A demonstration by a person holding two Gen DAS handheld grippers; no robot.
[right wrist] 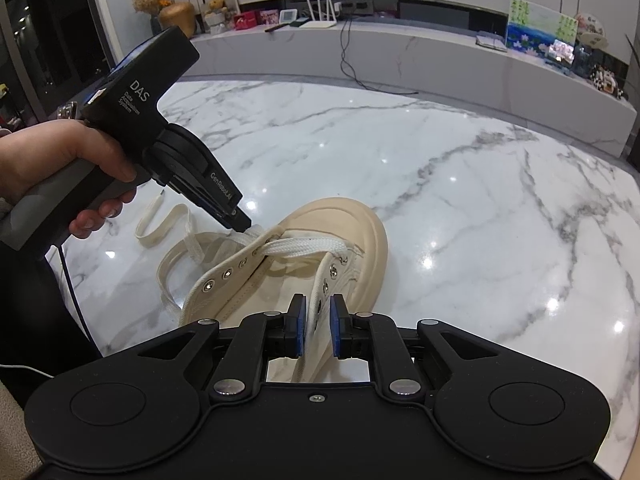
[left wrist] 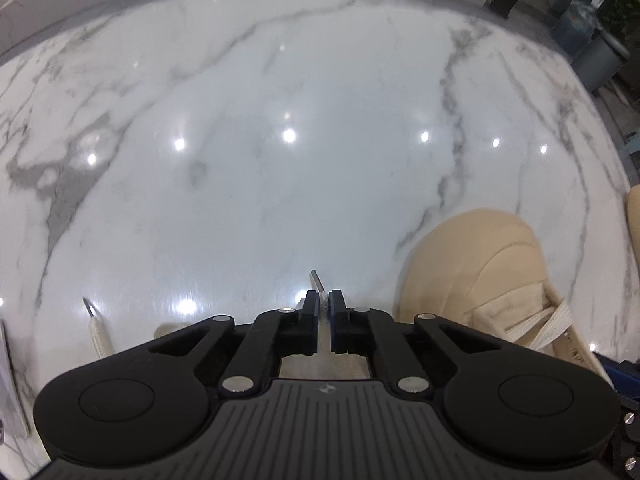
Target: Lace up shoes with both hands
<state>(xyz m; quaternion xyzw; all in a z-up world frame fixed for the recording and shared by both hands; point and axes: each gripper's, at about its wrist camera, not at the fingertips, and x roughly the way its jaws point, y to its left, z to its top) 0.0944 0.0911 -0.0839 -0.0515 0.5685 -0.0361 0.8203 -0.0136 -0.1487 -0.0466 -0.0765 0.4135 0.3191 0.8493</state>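
Observation:
A cream canvas shoe (right wrist: 340, 224) lies on the white marble table (right wrist: 480, 200), toe pointing away. A flat white lace (right wrist: 304, 246) crosses its two front eyelets, and the slack loops (right wrist: 180, 248) lie to the left. In the right wrist view my right gripper (right wrist: 318, 312) is shut on the shoe's right eyelet flap (right wrist: 322, 280). My left gripper (right wrist: 242, 226), held by a hand (right wrist: 60, 160), pinches the lace beside the left front eyelet. In the left wrist view the left gripper (left wrist: 324, 300) is shut on the lace, its aglet (left wrist: 315, 280) poking out past the fingertips. The shoe (left wrist: 480, 264) sits to its right.
The other lace end (left wrist: 96, 324) rests on the table at the left. Behind the table runs a low marble shelf (right wrist: 400, 52) with a router, cables and pictures. Plant pots (left wrist: 596, 60) stand past the table's far right edge.

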